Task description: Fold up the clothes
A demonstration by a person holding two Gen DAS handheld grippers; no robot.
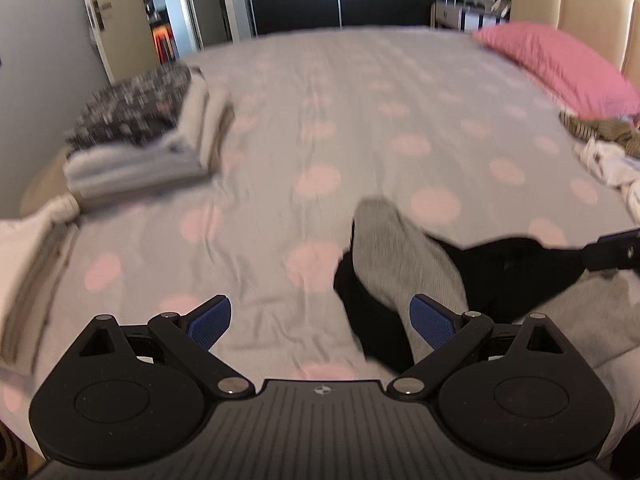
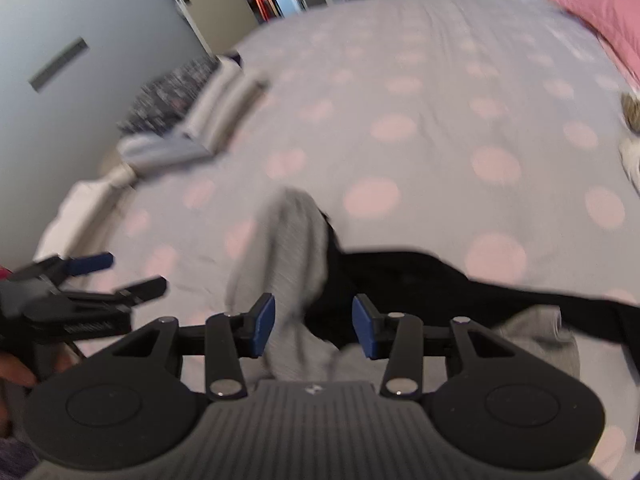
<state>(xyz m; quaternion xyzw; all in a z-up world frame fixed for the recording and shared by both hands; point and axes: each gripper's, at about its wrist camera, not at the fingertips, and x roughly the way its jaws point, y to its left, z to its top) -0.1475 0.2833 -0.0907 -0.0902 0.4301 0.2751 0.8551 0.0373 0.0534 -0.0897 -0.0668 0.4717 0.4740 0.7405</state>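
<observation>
A grey garment [image 1: 396,256] lies across a black garment [image 1: 516,268] on the bed near the front edge; both show in the right wrist view too, grey [image 2: 288,240] and black [image 2: 420,280]. My left gripper [image 1: 320,322] is open and empty, just left of the grey cloth, its right pad [image 1: 430,320] beside the cloth. My right gripper [image 2: 314,330] is open, its jaws standing either side of the grey and black cloth, not closed on it. The left gripper [image 2: 116,276] also shows at the left of the right wrist view.
A stack of folded clothes [image 1: 140,136] sits at the bed's left edge, with white folded cloth [image 1: 28,264] nearer. A pink pillow [image 1: 560,64] and a heap of unfolded clothes [image 1: 604,148] lie at the right. The grey spotted bedsheet [image 1: 340,120] spans the middle.
</observation>
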